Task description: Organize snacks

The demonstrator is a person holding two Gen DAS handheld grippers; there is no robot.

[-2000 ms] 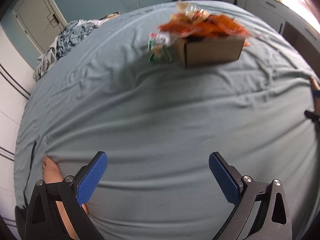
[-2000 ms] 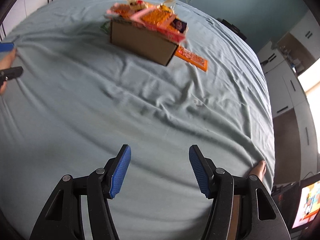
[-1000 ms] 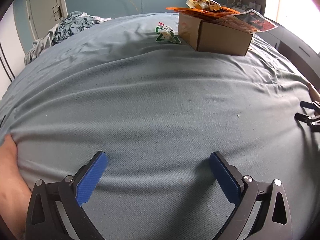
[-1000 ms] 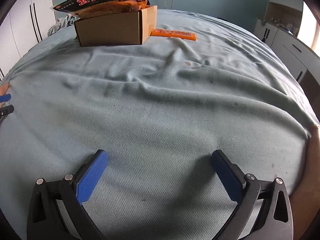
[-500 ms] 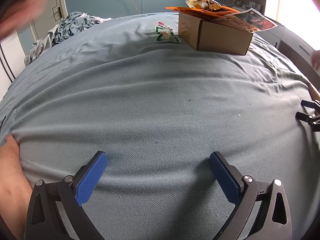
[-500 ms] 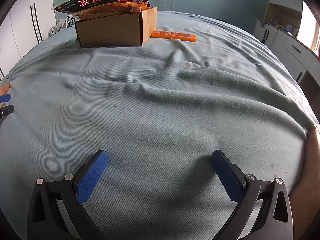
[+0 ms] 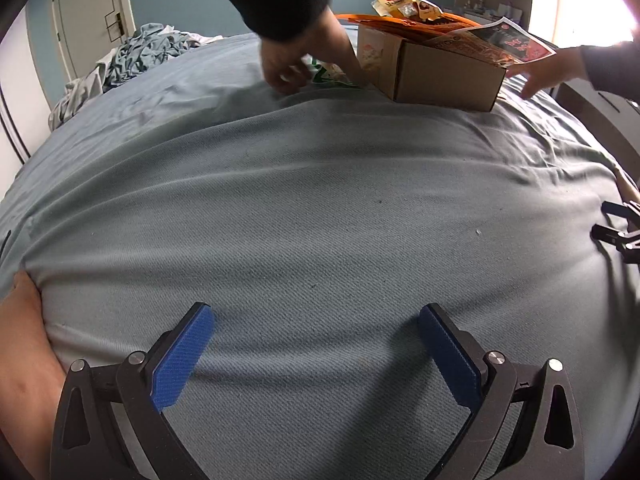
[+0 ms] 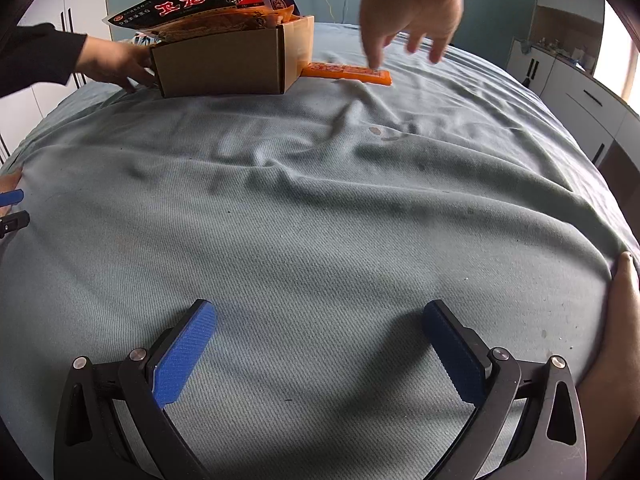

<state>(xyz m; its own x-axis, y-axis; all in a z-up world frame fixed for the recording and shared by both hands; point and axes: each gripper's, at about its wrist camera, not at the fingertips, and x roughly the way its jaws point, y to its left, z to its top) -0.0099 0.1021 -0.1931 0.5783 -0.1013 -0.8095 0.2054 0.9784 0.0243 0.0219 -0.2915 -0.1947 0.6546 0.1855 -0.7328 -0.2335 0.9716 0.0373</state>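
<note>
Both tools lie low on the blue-grey bed sheet (image 7: 320,216), and each is spread wide with nothing between its blue pads: the left hand-held gripper (image 7: 316,360) and the right hand-held gripper (image 8: 320,354). Far ahead of both stands the cardboard box (image 7: 436,76), heaped with snack packets that stick out over its rim, a large red and black packet (image 8: 188,2) lying across the top. From the left hand-held gripper the box sits ahead and to the right; from the right one it sits ahead and to the left. Only the left wrist view shows a green and white snack packet (image 7: 330,74) on the sheet just left of the box, partly hidden by a bare hand (image 7: 298,62) in a dark sleeve that reaches down beside it; its long axis cannot be told. Only the right wrist view shows the orange snack bar (image 8: 346,73), flat on the sheet, its near end touching the box's right corner and its long axis running away to the right. A second hand (image 8: 412,8) hangs open with fingers down just above that bar. A pile of crumpled bedding (image 7: 132,58) lies far left.
</note>
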